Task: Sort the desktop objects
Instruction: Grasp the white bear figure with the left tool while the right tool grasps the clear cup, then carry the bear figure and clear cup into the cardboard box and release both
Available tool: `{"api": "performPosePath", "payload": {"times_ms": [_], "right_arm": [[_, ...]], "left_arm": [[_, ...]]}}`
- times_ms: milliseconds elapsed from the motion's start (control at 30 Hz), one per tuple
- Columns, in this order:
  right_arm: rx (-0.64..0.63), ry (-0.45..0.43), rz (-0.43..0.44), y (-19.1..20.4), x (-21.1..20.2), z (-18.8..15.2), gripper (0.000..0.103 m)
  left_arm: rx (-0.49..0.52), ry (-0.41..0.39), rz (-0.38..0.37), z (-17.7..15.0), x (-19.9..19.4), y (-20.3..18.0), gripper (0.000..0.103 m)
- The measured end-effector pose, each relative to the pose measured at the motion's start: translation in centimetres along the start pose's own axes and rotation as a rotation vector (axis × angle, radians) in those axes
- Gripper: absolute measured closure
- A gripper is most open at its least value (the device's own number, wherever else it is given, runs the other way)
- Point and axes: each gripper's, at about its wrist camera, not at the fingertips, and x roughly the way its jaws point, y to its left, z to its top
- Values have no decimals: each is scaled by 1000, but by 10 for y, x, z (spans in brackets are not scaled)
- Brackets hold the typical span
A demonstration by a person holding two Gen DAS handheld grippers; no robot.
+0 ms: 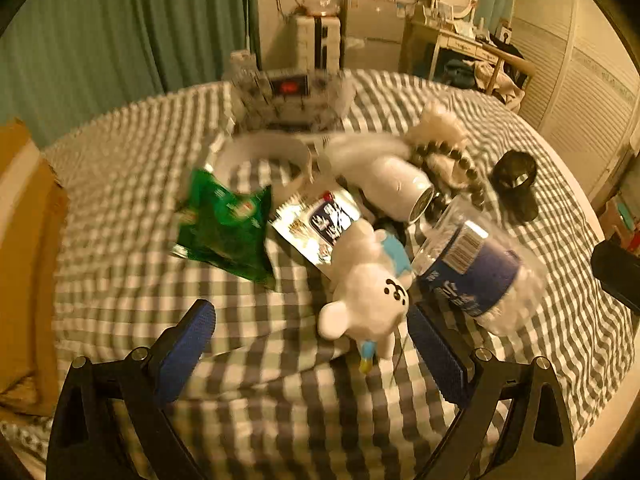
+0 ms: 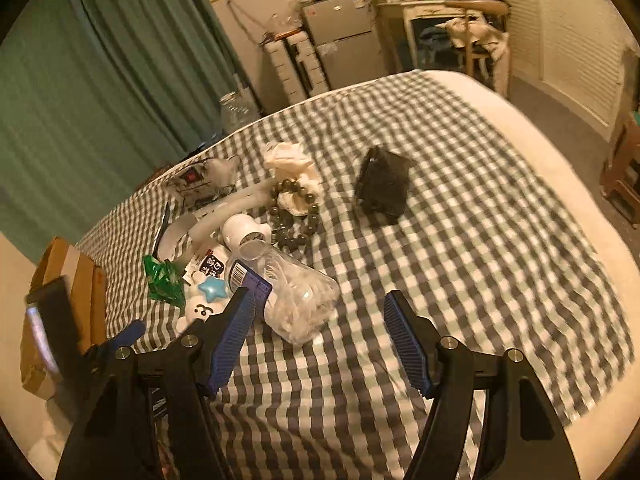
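Observation:
A pile of objects lies on a checkered bed (image 1: 280, 400). A white plush bear (image 1: 368, 292) lies between my left gripper's (image 1: 310, 344) open blue fingers, just ahead of the tips. Beside it lie a clear plastic bottle with a blue label (image 1: 476, 268), a green snack bag (image 1: 228, 228), a white can (image 1: 396, 188), a bead bracelet (image 1: 452, 160) and a black pouch (image 1: 516, 180). My right gripper (image 2: 316, 328) is open and empty, its left finger next to the bottle (image 2: 296, 292). The bear (image 2: 204, 304) and black pouch (image 2: 384, 188) show there too.
A patterned open box (image 1: 288, 100) sits at the bed's far edge, with a white curved band (image 1: 264, 152) before it. A cardboard box (image 2: 68, 280) stands at the bed's left side. Green curtains, a small fridge (image 2: 344, 40) and a desk stand beyond.

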Motion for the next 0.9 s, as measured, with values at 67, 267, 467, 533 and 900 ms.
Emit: {"api": "performPosePath", "payload": {"times_ms": [67, 267, 467, 533, 900], "right_arm": [[-29, 19, 17, 2, 11, 3, 36], [-119, 83, 24, 13, 43, 11, 36], [-267, 116, 58, 38, 69, 11, 29], [-331, 132, -5, 48, 85, 10, 22], [-234, 84, -67, 60, 67, -1, 35]], "left_arm": [[-11, 6, -29, 0, 10, 0, 8], [-3, -20, -103, 3, 21, -7, 50], [-89, -21, -138, 8, 8, 22, 60], [-105, -19, -142, 13, 2, 33, 60], [-175, -53, -72, 10, -47, 80, 60]]}}
